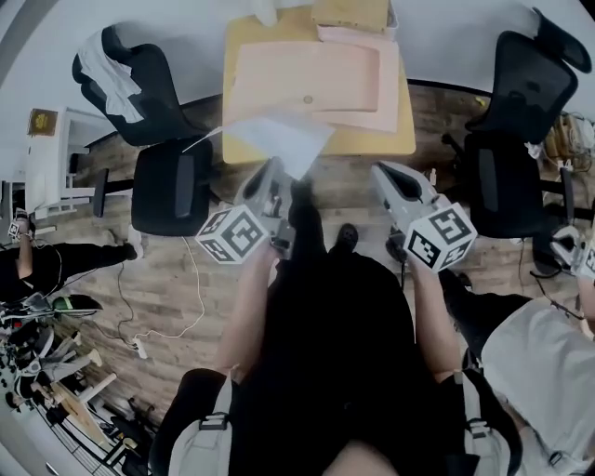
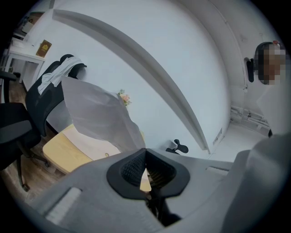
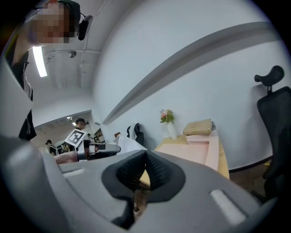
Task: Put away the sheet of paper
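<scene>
A white sheet of paper (image 1: 279, 137) is held up over the near edge of the small wooden table (image 1: 372, 141). My left gripper (image 1: 282, 173) is shut on its lower corner. In the left gripper view the sheet (image 2: 97, 113) rises up and to the left from the closed jaws of that gripper (image 2: 145, 151). A pink tray-like folder (image 1: 307, 79) lies open on the table behind the sheet. My right gripper (image 1: 381, 174) hovers to the right of the sheet, shut, with nothing in it. In the right gripper view its jaws (image 3: 145, 154) meet, and the pink folder (image 3: 198, 152) lies ahead.
Black office chairs stand left (image 1: 167, 181) and right (image 1: 516, 158) of the table. A tan box (image 1: 350, 13) and a flower vase (image 3: 167, 119) sit at the table's far end. Another person's arm (image 1: 530, 344) is at the lower right. Cables (image 1: 139, 346) trail on the wooden floor.
</scene>
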Demonstrator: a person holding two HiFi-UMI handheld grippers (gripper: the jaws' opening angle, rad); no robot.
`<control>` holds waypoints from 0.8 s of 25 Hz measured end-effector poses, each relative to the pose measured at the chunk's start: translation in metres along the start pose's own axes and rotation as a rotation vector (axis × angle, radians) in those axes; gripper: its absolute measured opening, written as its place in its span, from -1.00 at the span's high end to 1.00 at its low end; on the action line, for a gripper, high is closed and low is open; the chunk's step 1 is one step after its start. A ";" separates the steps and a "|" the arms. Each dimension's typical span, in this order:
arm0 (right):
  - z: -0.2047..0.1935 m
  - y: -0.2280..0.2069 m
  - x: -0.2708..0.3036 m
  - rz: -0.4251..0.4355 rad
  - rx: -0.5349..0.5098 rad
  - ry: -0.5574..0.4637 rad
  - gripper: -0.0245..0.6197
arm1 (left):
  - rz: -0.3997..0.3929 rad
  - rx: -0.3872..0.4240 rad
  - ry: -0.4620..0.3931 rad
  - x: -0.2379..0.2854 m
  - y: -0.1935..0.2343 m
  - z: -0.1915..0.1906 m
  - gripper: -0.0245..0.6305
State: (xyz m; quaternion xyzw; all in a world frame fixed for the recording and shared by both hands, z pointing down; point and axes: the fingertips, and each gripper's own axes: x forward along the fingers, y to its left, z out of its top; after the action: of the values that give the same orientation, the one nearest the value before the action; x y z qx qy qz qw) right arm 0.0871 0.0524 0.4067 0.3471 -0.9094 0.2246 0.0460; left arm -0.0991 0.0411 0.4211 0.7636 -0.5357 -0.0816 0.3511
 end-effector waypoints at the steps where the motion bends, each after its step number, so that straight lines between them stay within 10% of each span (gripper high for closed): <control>1: 0.002 -0.005 0.003 -0.012 0.003 0.000 0.92 | -0.009 0.002 0.004 0.006 0.001 0.004 0.90; 20: 0.068 -0.059 0.123 -0.207 0.034 -0.002 0.92 | -0.167 0.003 0.181 0.168 0.083 0.088 0.90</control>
State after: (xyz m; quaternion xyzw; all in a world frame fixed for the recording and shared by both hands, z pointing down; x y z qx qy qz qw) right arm 0.0377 -0.0918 0.3979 0.4402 -0.8647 0.2336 0.0624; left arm -0.1365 -0.1604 0.4503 0.8104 -0.4362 -0.0407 0.3890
